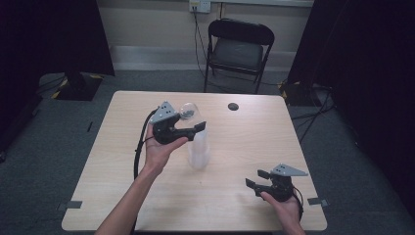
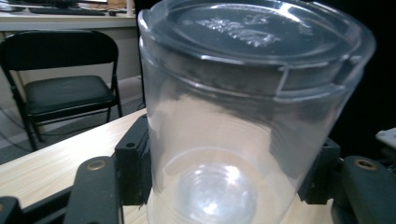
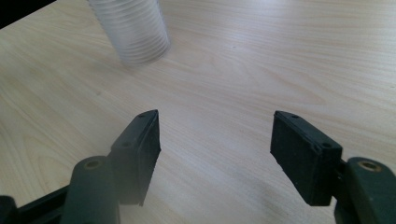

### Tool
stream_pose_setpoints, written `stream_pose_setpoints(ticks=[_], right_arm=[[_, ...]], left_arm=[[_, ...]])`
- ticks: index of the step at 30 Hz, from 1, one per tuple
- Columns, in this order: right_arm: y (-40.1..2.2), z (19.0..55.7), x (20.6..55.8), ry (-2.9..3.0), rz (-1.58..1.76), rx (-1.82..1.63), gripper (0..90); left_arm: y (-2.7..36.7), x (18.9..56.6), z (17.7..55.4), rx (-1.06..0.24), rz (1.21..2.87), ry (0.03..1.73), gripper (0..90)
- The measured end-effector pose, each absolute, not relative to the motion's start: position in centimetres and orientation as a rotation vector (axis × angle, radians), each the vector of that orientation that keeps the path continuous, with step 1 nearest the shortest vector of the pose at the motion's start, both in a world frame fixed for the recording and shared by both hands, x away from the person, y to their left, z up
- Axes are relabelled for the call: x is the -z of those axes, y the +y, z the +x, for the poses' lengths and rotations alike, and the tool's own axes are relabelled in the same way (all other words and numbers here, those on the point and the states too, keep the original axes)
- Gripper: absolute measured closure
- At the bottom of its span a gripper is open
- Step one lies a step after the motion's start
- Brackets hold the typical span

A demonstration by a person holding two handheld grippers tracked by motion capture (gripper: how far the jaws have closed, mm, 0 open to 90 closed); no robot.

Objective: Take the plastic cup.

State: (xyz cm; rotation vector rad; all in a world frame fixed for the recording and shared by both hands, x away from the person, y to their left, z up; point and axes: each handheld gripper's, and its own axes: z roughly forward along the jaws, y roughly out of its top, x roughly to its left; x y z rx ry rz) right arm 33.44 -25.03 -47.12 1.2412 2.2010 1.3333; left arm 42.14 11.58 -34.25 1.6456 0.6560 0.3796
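So the left gripper (image 1: 188, 117) is sitting up over the middle of the light wood counter (image 1: 117, 171), and its jaws are clamping a clear plastic cup (image 2: 243, 116) from both sides. In the left gripper view the black pads (image 2: 133, 163) are pressing right against the cup wall, one on each side, and the cup is wearing a clear lid (image 2: 252, 28) with raised lettering I can't read. From the high view the held cup (image 1: 188, 111) is tilting above a tall frosted stack of cups (image 1: 198, 147), which is standing upright near the counter's centre, just right of the left hand (image 1: 159, 149).

Going right, a small dark round thing (image 1: 233, 106) is lying near the counter's far edge, well apart from the stack; too small to tell what it is. A black folding chair (image 1: 237, 51) is standing beyond that edge.

The right gripper (image 1: 258, 178) is hanging around near the counter's front right corner, jaws spread wide with only bare wood between them (image 3: 215, 158), the stack's base (image 3: 135, 35) showing farther off.
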Motion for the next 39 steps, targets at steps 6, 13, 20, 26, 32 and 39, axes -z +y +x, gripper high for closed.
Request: stream_pose_setpoints(ticks=[6,13,20,26,32,39], right_arm=[[-25.0,33.4,47.1,2.195,1.243,-1.333,32.7],[-24.9,33.3,47.1,2.197,1.256,-1.367,33.7],[-24.4,33.5,46.9,2.201,1.226,-1.357,34.1],[-23.7,33.1,46.6,2.182,1.205,-1.358,31.7],[-22.4,32.7,46.4,2.193,1.141,-1.357,31.1],[-21.4,32.5,46.0,2.186,1.088,-1.369,31.2]], left_arm=[[11.6,33.6,41.7,-0.392,1.638,0.647,36.9],[11.6,33.2,41.0,-0.397,1.639,0.659,36.8],[12.6,32.9,40.0,-0.394,1.666,0.661,37.8],[13.0,33.3,39.1,-0.38,1.655,0.667,37.3],[12.8,34.1,38.6,-0.373,1.68,0.69,37.4],[12.6,34.8,37.6,-0.319,1.706,0.708,37.5]])
